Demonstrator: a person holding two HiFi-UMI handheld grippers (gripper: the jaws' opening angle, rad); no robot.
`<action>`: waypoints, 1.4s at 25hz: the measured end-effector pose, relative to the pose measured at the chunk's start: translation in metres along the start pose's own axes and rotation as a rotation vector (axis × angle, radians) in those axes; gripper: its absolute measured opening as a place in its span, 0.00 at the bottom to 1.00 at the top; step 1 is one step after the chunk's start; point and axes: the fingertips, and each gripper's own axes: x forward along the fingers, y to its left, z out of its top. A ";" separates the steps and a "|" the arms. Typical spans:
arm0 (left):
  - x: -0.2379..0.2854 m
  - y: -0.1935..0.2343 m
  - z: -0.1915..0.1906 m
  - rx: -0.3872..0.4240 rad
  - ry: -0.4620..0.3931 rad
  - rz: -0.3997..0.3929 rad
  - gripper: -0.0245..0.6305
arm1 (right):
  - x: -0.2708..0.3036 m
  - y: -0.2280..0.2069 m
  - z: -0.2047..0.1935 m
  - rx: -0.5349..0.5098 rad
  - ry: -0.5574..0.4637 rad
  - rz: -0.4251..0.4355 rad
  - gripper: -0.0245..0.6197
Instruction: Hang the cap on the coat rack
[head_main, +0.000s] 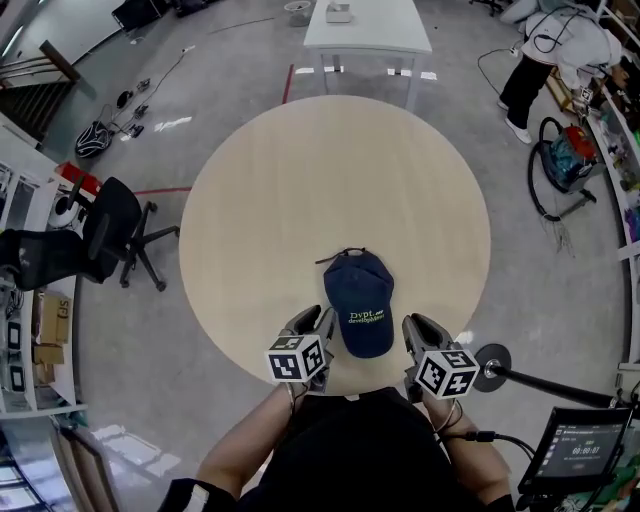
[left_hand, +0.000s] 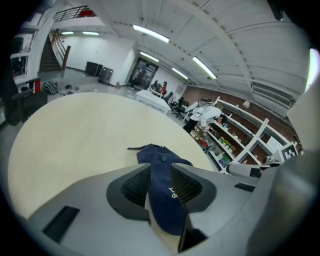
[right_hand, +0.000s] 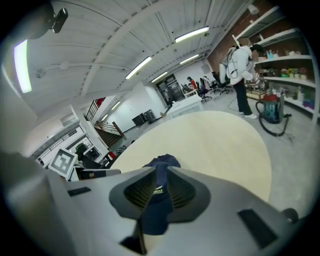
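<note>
A navy cap (head_main: 358, 300) with yellow-green lettering lies on the round pale wooden table (head_main: 300, 180), close to its near edge, brim toward me. My left gripper (head_main: 322, 322) sits just left of the brim and my right gripper (head_main: 410, 328) just right of it, both low over the table edge. In the left gripper view the cap (left_hand: 162, 185) shows through the gap between the jaws, which stand apart. In the right gripper view the cap (right_hand: 156, 197) shows through a narrower gap. Neither gripper's pads press on the cap.
A black round base with a pole (head_main: 492, 365) stands on the floor right of the table's near edge. A screen (head_main: 580, 450) is at the lower right. A black office chair (head_main: 110, 235) is at the left, a white table (head_main: 365, 25) beyond, and a person (head_main: 540, 60) with a vacuum (head_main: 565, 160) at the right.
</note>
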 end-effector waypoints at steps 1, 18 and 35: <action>0.004 0.004 0.000 -0.009 -0.005 0.007 0.21 | 0.006 -0.001 0.000 -0.010 0.014 0.011 0.11; 0.082 0.046 -0.031 -0.118 0.101 0.029 0.27 | 0.108 -0.024 -0.033 -0.019 0.196 0.008 0.22; 0.071 0.011 -0.017 -0.132 0.084 -0.007 0.08 | 0.092 -0.020 -0.028 0.082 0.194 0.059 0.08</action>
